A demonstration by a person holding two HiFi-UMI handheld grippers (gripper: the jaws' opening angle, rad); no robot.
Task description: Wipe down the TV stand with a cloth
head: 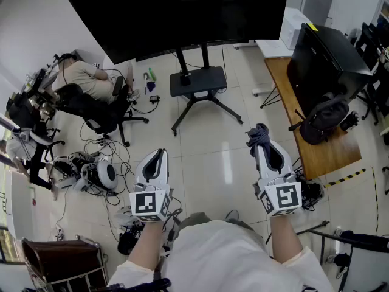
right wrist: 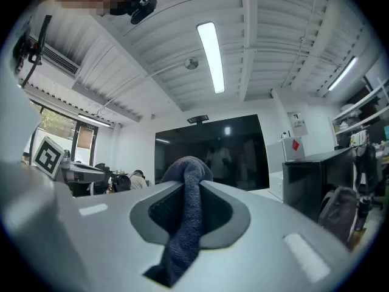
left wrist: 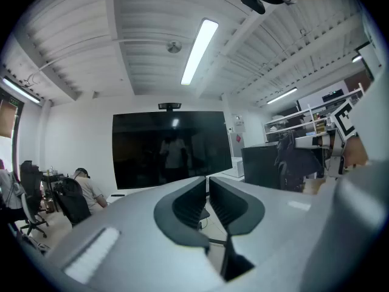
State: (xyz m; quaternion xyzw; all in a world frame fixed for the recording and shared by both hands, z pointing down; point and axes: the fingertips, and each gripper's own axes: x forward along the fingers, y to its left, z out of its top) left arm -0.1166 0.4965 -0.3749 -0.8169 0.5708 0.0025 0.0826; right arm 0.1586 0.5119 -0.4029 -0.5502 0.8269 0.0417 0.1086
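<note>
Straight ahead of us the tiled floor point(head: 209, 154) lies open right up to the TV stand point(head: 197, 81), so that's our clear lane. The stand's splayed legs point(head: 182, 115) reach out toward us, and the big TV screen point(head: 182, 11) hangs over its shelf. On our left, an office chair point(head: 100, 114) with a seated person point(head: 85, 78) and a tangle of cables point(head: 91, 163) crowd the floor. On our right, a wooden table point(head: 319, 151) carrying a black monitor point(head: 325, 56) and a backpack point(head: 325, 117) closes that side off.
</note>
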